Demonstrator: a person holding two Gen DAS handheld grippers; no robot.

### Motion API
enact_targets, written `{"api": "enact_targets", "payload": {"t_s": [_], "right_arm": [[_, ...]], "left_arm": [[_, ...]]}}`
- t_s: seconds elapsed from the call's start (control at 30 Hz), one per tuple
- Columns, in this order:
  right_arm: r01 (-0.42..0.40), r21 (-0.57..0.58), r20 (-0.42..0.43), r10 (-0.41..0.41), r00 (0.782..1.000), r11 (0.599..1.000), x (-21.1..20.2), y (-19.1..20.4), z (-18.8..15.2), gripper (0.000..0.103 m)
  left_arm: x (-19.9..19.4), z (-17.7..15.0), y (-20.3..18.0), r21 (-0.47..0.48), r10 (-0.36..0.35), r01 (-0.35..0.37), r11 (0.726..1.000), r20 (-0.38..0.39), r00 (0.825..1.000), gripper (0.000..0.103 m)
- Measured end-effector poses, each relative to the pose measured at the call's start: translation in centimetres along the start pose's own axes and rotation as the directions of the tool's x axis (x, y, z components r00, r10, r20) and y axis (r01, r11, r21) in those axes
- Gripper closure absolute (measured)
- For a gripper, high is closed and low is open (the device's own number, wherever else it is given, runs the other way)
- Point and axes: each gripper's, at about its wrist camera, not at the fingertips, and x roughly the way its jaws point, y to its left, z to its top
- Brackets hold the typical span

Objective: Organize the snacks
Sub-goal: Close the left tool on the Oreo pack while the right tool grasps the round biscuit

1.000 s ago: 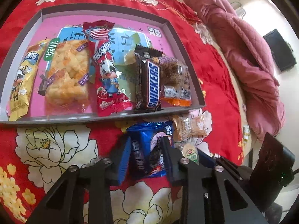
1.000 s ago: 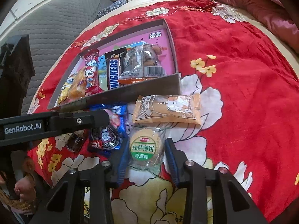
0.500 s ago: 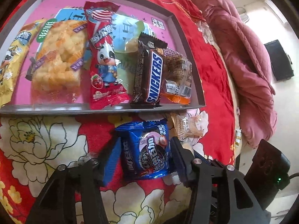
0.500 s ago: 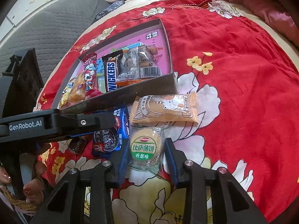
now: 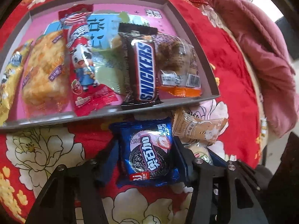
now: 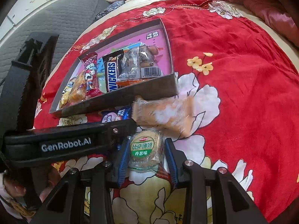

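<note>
Left wrist view: my left tongs (image 5: 147, 156) stand spread around the blue Oreo packet (image 5: 148, 150), which lies flat on the red floral bedspread (image 5: 229, 71) at lower centre of the frame, just below the near wall of the grey tray (image 5: 209, 63); the blue pads flank the packet's long edges and I cannot tell whether they touch the foil, so I count it as not gripped. The tray, across the upper half, already carries a row of snacks, the Snickers bar (image 5: 144, 71) lying towards the right; to its right lies a clear bag of brown pieces (image 5: 177, 63). Right wrist view: my right tongs (image 6: 144, 152) hold a partly closed gap with the round green-labelled cracker pack (image 6: 143, 149) between the pads at lower centre; contact looks likely, though I cannot tell it for certain. The tan biscuit packet (image 6: 164, 113), blurred, lies just above it against the tray's near corner. I judge the step in hand to be taking up the Oreo packet for the tray. To do it well I would centre the pads on the packet's middle, close only until the foil dimples, lift clear of the tray wall before crossing it, and keep the left tongs' body, which crosses the right view, off the cracker pack
</note>
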Motion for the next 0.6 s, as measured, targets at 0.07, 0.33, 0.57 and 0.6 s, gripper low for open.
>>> {"api": "enact_targets", "payload": {"t_s": [0.07, 0.33, 0.57, 0.6], "right_arm": [[0.003, -0.005, 0.001, -0.003, 1.000, 1.000, 0.0, 0.1, 0.0, 0.066], [0.068, -0.079, -0.035, -0.071, 0.997, 0.995, 0.9, 1.2, -0.3, 0.066], [0.050, -0.089, -0.019, -0.052, 0.998, 0.995, 0.6, 1.5, -0.3, 0.067], [0.035, -0.082, -0.011, -0.036, 0.999, 0.996, 0.4, 1.4, -0.2, 0.067]], "left_arm": [[-0.4, 0.0, 0.6, -0.012, -0.024, 0.024, 1.000, 0.004, 1.000, 0.047], [-2.6, -0.7, 2.1, -0.032, -0.081, 0.082, 0.996, 0.039, 0.996, 0.048], [-5.6, -0.7, 2.6, -0.041, -0.120, 0.124, 0.991, 0.097, 0.988, 0.048], [-5.9, -0.6, 2.6, -0.045, -0.119, 0.124, 0.991, 0.102, 0.988, 0.048]]}}
